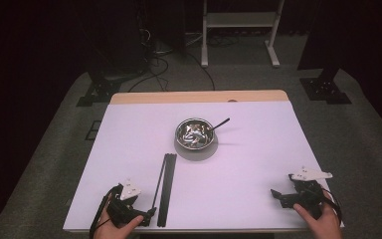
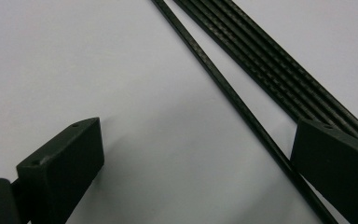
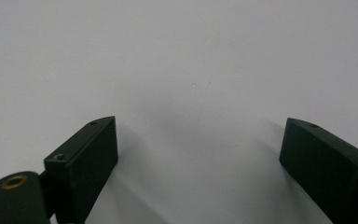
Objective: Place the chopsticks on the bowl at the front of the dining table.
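A white table point(image 1: 258, 164) is seen w/ a metal bowl point(image 1: 195, 134) set near its centre; a dark utensil handle point(image 1: 219, 123) leans out over the bowl's far-right rim. A bundle of black rods point(image 1: 167, 186) is laid lengthwise front-left, one rod point(image 2: 233, 100) splayed off from the rest. Left gripper point(image 1: 146, 215) is held spread, the single rod between its jaws. Right gripper point(image 1: 277, 195) is held spread over bare table, front-right, well apart from the rods.

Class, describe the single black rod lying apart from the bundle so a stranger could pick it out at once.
Start at the white table and find the metal bowl near its middle. Just in front of the bowl lies a flat bundle of black rods, running toward the left gripper. The single rod lies on the bundle's left, thinner, splaying away from it toward the near edge.
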A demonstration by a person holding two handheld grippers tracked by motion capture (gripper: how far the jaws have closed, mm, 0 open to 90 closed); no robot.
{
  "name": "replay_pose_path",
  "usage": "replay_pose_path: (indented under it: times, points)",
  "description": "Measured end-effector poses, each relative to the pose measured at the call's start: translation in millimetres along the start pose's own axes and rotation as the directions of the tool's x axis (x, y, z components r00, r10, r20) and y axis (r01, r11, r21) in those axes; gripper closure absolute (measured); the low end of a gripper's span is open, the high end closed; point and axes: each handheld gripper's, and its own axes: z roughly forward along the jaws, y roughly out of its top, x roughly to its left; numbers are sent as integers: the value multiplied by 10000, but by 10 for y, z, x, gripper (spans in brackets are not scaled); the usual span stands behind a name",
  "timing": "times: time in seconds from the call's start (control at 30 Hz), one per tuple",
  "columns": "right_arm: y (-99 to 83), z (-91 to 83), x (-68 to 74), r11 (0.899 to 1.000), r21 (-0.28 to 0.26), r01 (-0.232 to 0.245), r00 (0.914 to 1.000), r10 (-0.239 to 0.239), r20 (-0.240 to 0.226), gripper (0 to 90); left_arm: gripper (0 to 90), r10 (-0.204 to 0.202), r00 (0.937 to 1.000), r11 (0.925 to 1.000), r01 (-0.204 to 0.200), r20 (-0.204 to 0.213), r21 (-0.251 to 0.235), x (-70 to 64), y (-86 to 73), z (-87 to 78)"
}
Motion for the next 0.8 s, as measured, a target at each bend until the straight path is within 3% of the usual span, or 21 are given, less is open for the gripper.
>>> replay_pose_path:
  times: [0.8]
  points:
    - [0,0,0,10000,3,12,10000,-12,4,100,14,-577,9969,9979,591,-533,253,245,-71,-88]
